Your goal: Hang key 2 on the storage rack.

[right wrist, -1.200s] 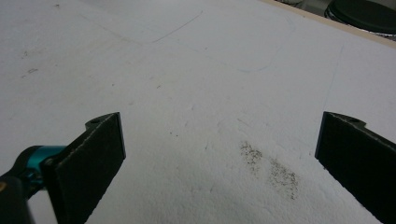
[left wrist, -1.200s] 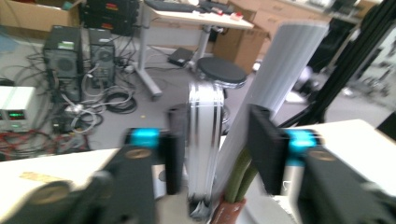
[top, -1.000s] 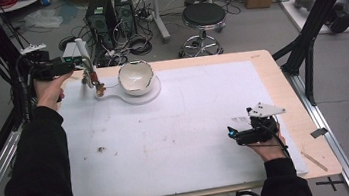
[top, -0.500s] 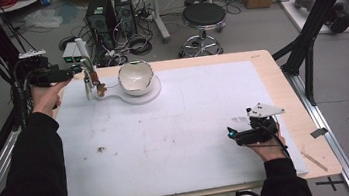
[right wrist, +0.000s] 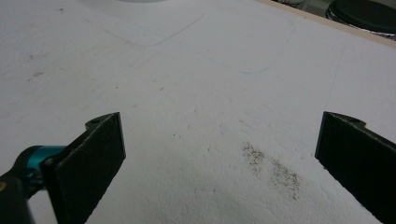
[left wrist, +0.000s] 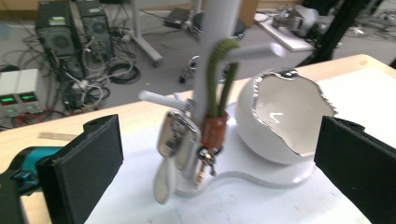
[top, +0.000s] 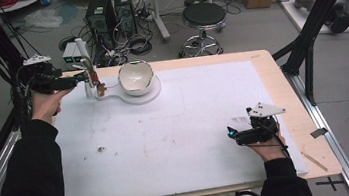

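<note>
A white peg stand (top: 84,63) rises from a white base (top: 154,92) at the table's far left. A key bunch (top: 98,87) hangs from one peg by a green loop (left wrist: 217,77), with an orange tag (left wrist: 213,132) and silver keys (left wrist: 173,138). Beside it a white jagged-rimmed bowl (top: 135,76) sits on the same base. My left gripper (top: 82,78) is level just left of the stand; its jaws have just been opening and stand open with nothing between them. My right gripper (top: 231,134) rests open near the table's right side, above bare white sheet.
A white sheet (top: 176,128) covers most of the wooden table (top: 295,113). A small dark smudge (right wrist: 271,169) lies ahead of the right gripper. Computer towers (top: 109,10), cables and a stool (top: 205,16) stand on the floor beyond the far edge.
My left gripper has drawn back to the left, away from the stand, leaving the key bunch hanging on its peg. The right gripper has stayed still.
</note>
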Action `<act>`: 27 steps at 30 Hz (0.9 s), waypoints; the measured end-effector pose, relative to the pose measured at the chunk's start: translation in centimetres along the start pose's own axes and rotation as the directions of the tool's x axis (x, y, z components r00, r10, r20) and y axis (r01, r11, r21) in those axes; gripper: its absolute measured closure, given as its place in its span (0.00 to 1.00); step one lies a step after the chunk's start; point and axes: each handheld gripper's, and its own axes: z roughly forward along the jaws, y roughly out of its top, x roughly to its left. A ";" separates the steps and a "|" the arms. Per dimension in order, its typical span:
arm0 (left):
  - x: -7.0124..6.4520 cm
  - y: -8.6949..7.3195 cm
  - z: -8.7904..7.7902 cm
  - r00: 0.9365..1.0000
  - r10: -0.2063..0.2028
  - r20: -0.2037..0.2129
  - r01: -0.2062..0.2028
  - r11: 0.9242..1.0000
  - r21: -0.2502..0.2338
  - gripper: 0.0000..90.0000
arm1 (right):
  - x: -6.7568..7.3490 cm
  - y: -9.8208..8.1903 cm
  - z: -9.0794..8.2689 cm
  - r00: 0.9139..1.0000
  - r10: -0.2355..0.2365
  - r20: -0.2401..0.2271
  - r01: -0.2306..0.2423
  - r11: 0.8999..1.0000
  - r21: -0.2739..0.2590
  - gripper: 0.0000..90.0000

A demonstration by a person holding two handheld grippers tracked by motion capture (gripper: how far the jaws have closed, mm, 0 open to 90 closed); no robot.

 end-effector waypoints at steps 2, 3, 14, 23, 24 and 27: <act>-0.3 -0.3 -0.1 1.000 0.005 0.008 -0.005 1.000 0.004 0.02 | 0.0 0.0 0.0 1.000 0.000 0.001 0.000 1.000 0.000 0.01; -0.4 -0.5 -0.2 1.000 0.010 0.007 -0.010 1.000 0.006 0.02 | 0.0 0.0 0.0 1.000 0.000 -0.002 0.000 1.000 0.001 0.01; -2.0 -2.9 -1.4 0.997 0.042 0.058 -0.041 0.999 -0.006 0.02 | 0.1 0.0 -0.1 1.000 -0.002 0.000 0.002 1.000 0.003 0.01; -2.5 -5.5 -2.0 0.996 0.031 0.078 -0.030 1.000 -0.007 0.02 | -0.1 -0.1 0.0 0.999 0.047 -0.023 -0.046 0.998 0.040 0.01; -2.6 -5.8 -2.1 0.996 0.031 0.082 -0.031 1.000 -0.005 0.02 | -0.1 -0.1 0.0 0.999 0.047 -0.023 -0.046 0.998 0.040 0.01; -3.1 -6.9 -2.3 0.996 0.036 0.085 -0.037 0.999 0.008 0.02 | -0.2 -0.1 -0.1 0.999 0.048 -0.022 -0.047 0.998 0.040 0.01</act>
